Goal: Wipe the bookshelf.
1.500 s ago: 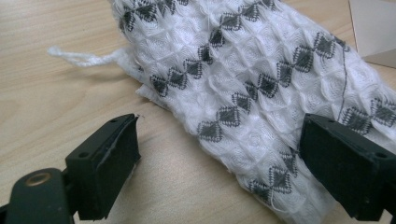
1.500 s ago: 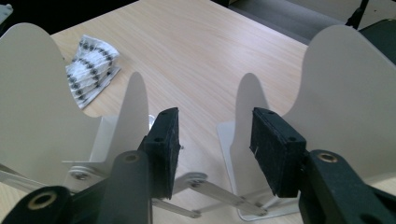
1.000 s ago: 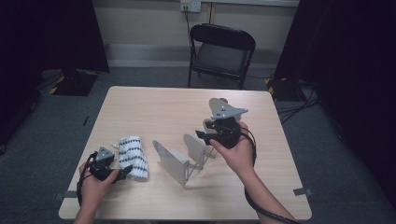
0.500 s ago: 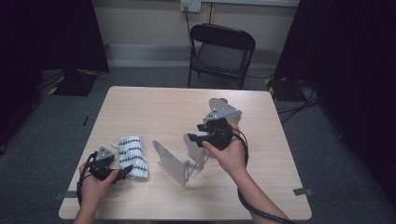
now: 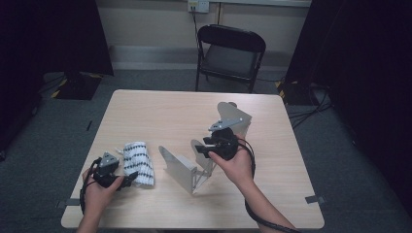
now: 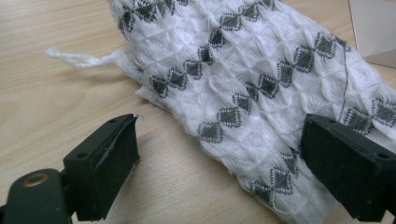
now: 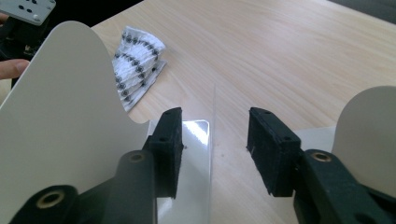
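The metal bookend sits near the middle of the table, toward my edge, its rounded upright plate close on the left in the right gripper view and its flat base lying under the jaws. A second bookend stands behind my right hand. My right gripper has come down over the last second from above the bookend to its top, and its jaws have just been closing; they are still spread, with the thin edge of a plate between them and neither pad on it. I judge the pinch on that plate to be the step in hand, and not yet made.

Further left, the folded patterned cloth lies flat beside the bookend. My left gripper has stayed put at the cloth's near end, jaws spread wide, one over the fabric and one over bare wood, gripping nothing.
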Available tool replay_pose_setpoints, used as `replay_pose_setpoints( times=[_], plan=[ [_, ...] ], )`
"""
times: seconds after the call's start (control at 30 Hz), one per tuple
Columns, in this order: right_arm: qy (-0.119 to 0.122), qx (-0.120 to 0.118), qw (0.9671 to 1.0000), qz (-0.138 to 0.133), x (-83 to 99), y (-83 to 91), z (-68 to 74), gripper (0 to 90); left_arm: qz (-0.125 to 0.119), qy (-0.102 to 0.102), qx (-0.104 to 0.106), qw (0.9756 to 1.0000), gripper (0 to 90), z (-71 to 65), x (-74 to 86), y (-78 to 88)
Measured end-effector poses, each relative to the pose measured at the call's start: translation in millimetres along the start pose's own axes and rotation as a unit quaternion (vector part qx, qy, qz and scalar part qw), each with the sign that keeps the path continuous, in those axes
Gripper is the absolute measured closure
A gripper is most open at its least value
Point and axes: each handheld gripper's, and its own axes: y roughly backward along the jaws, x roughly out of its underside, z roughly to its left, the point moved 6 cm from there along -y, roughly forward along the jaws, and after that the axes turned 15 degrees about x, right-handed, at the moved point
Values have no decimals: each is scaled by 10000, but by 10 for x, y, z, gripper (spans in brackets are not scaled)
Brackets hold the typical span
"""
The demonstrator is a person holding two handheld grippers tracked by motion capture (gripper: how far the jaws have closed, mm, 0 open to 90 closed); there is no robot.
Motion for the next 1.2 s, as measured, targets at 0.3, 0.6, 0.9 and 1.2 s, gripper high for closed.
replay_pose_setpoints(
  times=[0.3, 0.6, 0.9, 1.2],
  plan=[
    [-5, 40, 9998, 193, 55, -94, 21, 685, -2, 1, -2, 10000, 112, 0, 0, 0],
    [107, 18, 9995, 302, 86, -128, 43, 876, 1, 0, 0, 10000, 112, 0, 0, 0],
    [284, 116, 9991, 293, 49, -99, 54, 900, 3, 0, 0, 10000, 112, 0, -1, 0],
    [164, 73, 9995, 270, -20, -3, -63, 900, 2, 5, 4, 10000, 112, -1, 0, -1]
  ],
)
